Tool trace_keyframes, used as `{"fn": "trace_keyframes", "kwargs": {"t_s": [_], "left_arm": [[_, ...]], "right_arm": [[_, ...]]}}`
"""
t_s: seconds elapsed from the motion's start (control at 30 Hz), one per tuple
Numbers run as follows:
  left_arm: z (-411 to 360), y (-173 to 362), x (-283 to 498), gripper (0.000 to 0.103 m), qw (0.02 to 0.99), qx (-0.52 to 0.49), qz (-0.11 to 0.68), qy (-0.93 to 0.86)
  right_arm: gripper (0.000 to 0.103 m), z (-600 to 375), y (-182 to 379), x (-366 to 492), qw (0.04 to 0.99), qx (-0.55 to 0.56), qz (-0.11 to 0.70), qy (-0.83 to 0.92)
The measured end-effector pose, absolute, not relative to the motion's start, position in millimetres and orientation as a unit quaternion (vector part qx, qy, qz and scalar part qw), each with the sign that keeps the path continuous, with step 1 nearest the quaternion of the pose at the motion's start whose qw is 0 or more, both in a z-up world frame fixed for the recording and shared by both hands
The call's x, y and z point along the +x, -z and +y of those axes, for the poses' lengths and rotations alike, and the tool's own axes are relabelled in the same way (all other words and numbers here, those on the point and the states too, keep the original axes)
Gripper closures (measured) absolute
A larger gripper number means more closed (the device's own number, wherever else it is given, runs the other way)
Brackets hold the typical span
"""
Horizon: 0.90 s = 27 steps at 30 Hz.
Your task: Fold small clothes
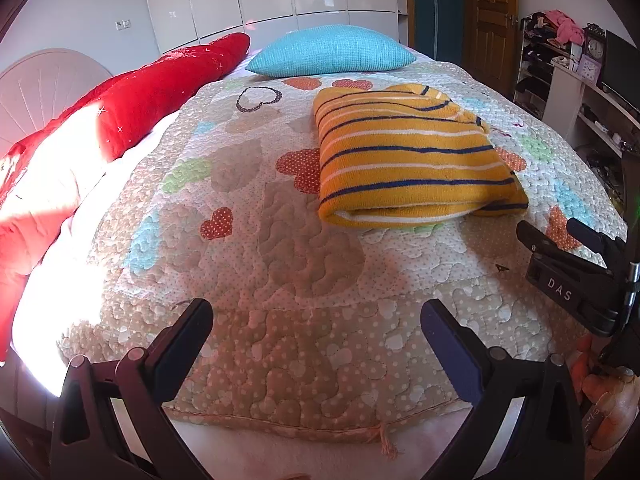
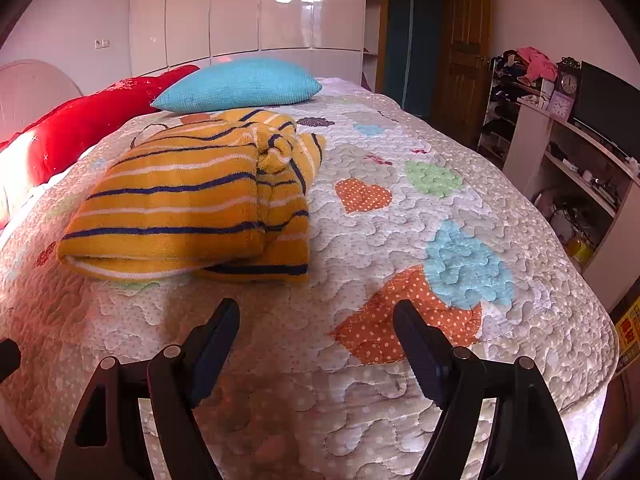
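Observation:
A small yellow garment with dark blue and white stripes (image 1: 412, 156) lies folded into a thick bundle on the quilted bed cover (image 1: 280, 248). In the right wrist view the same garment (image 2: 192, 200) sits up and to the left of the fingers, with a bunched part along its right side. My left gripper (image 1: 318, 316) is open over bare quilt near the bed's front edge, well short of the garment, nothing between its fingers. My right gripper (image 2: 316, 316) is open too, above the quilt (image 2: 360, 240), empty. The right gripper's body (image 1: 576, 276) shows at the right edge of the left wrist view.
A turquoise pillow (image 1: 332, 52) and a red blanket (image 1: 132, 100) lie at the head and left side of the bed. White wardrobes (image 2: 248, 8) line the far wall. Shelves with a clock and clutter (image 2: 572, 152) stand to the right, past the bed's edge.

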<state>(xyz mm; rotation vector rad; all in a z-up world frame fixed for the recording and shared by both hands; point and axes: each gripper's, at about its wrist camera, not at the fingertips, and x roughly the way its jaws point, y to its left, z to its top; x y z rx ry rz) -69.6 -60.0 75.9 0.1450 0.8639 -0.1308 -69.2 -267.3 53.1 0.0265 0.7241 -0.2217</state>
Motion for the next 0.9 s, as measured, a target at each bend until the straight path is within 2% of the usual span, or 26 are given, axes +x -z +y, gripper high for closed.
{"fn": "trace_keyframes", "kwargs": {"t_s": [0.9], "left_arm": [[-59,-52,-69,0.000,0.889,0.070,0.447,0.066]], "right_arm": [[0.017,-256,-57,-69,0.935,-0.011,0.340,0.103]]}}
